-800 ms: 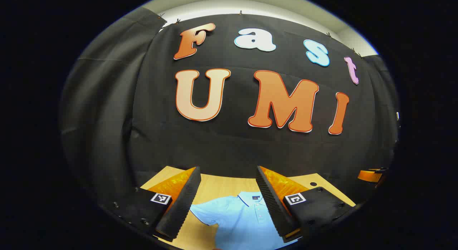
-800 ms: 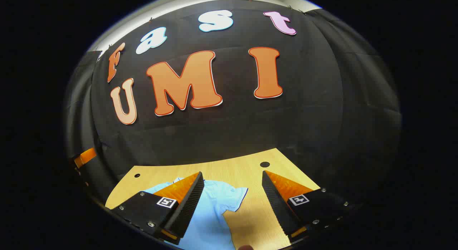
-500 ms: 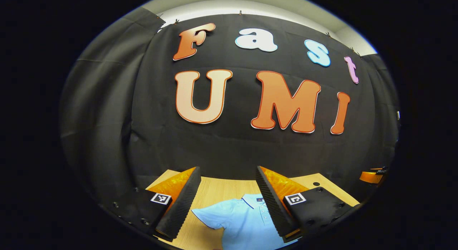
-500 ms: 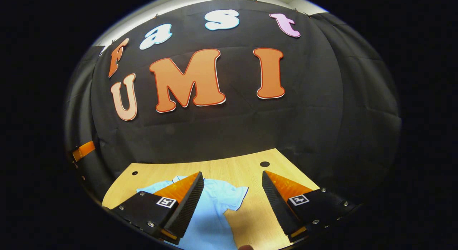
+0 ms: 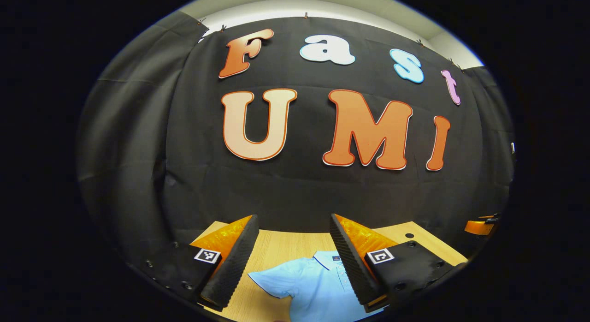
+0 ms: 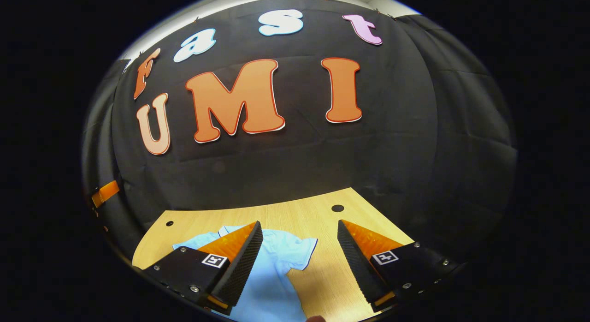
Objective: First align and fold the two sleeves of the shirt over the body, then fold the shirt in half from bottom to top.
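A light blue polo shirt [image 5: 318,285] lies flat on the wooden table [image 5: 281,248], collar toward the booth wall. My left gripper [image 5: 292,219] is open above the table; the shirt's collar and one short sleeve [image 5: 272,280] show between its fingers. In the right gripper view the same shirt [image 6: 272,285] lies low and left, its other sleeve [image 6: 299,253] spread out on the wood. My right gripper [image 6: 299,223] is open above that sleeve, holding nothing. Both grippers are clear of the cloth.
The table [image 6: 322,220] has small round holes [image 6: 338,207] near its far corners and ends at the black cloth wall. The other gripper shows as an orange part at the right edge [image 5: 479,226] and at the left edge [image 6: 105,193]. A fingertip [image 6: 315,318] shows at the bottom.
The left gripper view has drifted a little, so the shirt sits lower and farther right. The right gripper view has shifted only slightly. Both grippers have stayed open.
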`<state>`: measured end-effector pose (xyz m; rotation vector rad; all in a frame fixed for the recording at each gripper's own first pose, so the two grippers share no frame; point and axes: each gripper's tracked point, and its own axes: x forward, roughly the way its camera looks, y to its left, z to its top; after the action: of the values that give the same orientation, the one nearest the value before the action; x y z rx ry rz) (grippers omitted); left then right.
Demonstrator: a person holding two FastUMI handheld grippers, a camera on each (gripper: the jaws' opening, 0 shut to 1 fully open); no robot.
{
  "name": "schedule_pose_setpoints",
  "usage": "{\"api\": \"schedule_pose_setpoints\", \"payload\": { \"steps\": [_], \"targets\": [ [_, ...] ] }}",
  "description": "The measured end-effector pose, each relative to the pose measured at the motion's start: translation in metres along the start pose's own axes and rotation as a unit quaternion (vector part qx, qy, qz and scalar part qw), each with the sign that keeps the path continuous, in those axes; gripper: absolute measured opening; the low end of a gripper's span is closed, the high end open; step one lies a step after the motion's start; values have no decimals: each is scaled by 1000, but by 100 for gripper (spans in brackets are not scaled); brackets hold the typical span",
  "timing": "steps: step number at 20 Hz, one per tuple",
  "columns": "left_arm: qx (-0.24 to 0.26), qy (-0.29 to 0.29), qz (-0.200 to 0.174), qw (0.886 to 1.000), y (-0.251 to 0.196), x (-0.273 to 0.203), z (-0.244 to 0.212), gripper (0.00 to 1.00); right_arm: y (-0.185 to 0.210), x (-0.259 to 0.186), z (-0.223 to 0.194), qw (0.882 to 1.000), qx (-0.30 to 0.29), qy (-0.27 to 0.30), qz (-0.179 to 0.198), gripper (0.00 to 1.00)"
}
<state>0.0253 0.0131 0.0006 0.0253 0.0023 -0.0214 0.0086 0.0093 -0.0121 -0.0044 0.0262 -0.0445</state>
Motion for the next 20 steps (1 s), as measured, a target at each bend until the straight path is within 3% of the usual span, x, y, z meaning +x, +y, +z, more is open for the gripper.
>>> {"api": "schedule_pose_setpoints", "payload": {
  "steps": [5, 12, 18, 20],
  "targets": [
    [2, 4, 7, 1000, 7, 7, -3, 100, 9, 17, -9, 1000, 1, 23, 9, 98],
    [2, 6, 19, 1000, 26, 11, -7, 99, 20, 63, -44, 990, -25, 140, 13, 98],
    [0, 12, 31, 999, 43, 14, -14, 100, 13, 131, -94, 959, -68, 276, 7, 99],
    [1, 19, 37, 999, 50, 14, -19, 100, 15, 151, -112, 947, -45, 319, 3, 99]
  ]
}}
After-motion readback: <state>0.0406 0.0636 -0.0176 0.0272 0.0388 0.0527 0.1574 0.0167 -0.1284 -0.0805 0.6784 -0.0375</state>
